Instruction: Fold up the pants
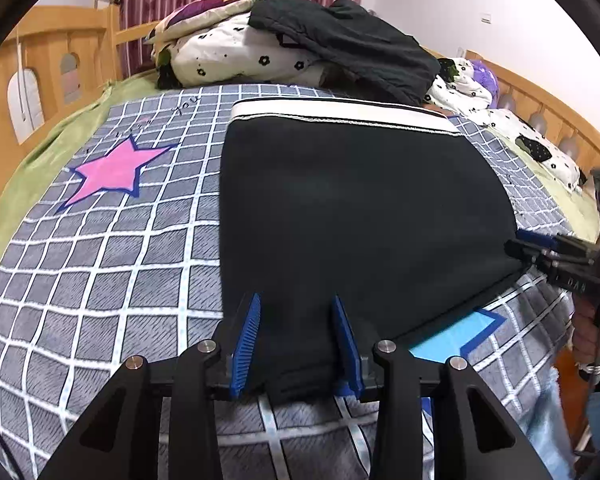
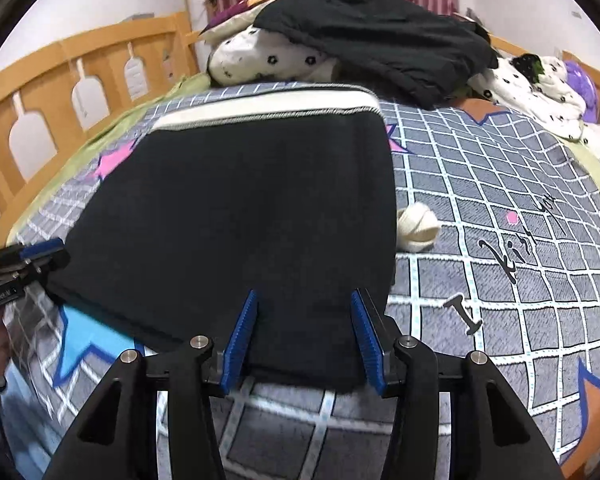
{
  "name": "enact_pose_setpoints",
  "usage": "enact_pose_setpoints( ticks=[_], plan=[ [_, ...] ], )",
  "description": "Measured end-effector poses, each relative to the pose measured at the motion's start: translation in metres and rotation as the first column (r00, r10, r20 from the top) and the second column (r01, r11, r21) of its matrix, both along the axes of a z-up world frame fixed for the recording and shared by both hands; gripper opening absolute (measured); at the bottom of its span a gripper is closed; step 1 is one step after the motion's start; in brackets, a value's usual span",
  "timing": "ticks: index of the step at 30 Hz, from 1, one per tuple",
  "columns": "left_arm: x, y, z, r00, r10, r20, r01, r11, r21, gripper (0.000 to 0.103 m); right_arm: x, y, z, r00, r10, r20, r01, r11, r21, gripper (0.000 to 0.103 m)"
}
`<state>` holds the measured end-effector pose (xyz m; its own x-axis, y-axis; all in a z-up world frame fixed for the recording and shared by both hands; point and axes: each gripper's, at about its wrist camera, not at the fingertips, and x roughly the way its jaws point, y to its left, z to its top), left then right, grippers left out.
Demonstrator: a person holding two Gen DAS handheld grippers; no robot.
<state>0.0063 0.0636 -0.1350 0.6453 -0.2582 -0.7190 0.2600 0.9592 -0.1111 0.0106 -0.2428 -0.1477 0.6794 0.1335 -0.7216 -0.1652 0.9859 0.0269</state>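
Note:
Black pants [image 1: 360, 208] lie folded flat on the checked blanket [image 1: 120, 260], with the white waistband [image 1: 340, 114] at the far end. My left gripper [image 1: 296, 332] straddles the near left corner of the pants. Its blue pads stand apart, and the cloth rests loose between them. In the right wrist view the same pants [image 2: 240, 208] fill the middle. My right gripper [image 2: 304, 336] is open over the near right corner, with the hem lying flat between its pads. Each gripper also shows in the other's view, the right gripper [image 1: 514, 241] and the left gripper [image 2: 62, 254], both at the pants' edge.
A pile of flowered bedding [image 1: 240, 56] with a dark garment [image 1: 352, 40] on top sits at the head of the bed. Wooden rails [image 1: 40, 80] border the bed. A small white roll [image 2: 418, 228] lies on the blanket right of the pants. A person's hand [image 1: 588, 332] holds the right gripper.

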Motion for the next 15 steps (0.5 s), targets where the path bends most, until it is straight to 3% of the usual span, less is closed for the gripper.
enact_pose_setpoints(
  ticks=[3,6,11,15],
  plan=[
    [0.010,0.007,0.015,1.000,0.011,-0.008,-0.012,1.000,-0.026,0.037,0.002,-0.001,0.008,0.998,0.055,-0.016,-0.056,0.998,-0.025,0.047],
    [0.037,0.006,0.031,0.999,0.039,0.025,-0.038,0.999,-0.029,0.042,0.018,-0.012,0.031,0.998,0.041,0.040,-0.042,0.999,0.005,0.047],
    [0.103,-0.018,0.050,0.997,0.053,0.055,-0.053,0.999,0.003,0.050,0.086,-0.020,0.059,0.995,-0.032,0.090,0.025,0.997,0.070,0.047],
    [0.149,-0.038,0.048,0.994,0.079,0.074,-0.082,0.996,0.039,0.051,0.128,-0.013,0.069,0.992,-0.019,0.126,0.005,0.994,0.113,0.047]
  ],
)
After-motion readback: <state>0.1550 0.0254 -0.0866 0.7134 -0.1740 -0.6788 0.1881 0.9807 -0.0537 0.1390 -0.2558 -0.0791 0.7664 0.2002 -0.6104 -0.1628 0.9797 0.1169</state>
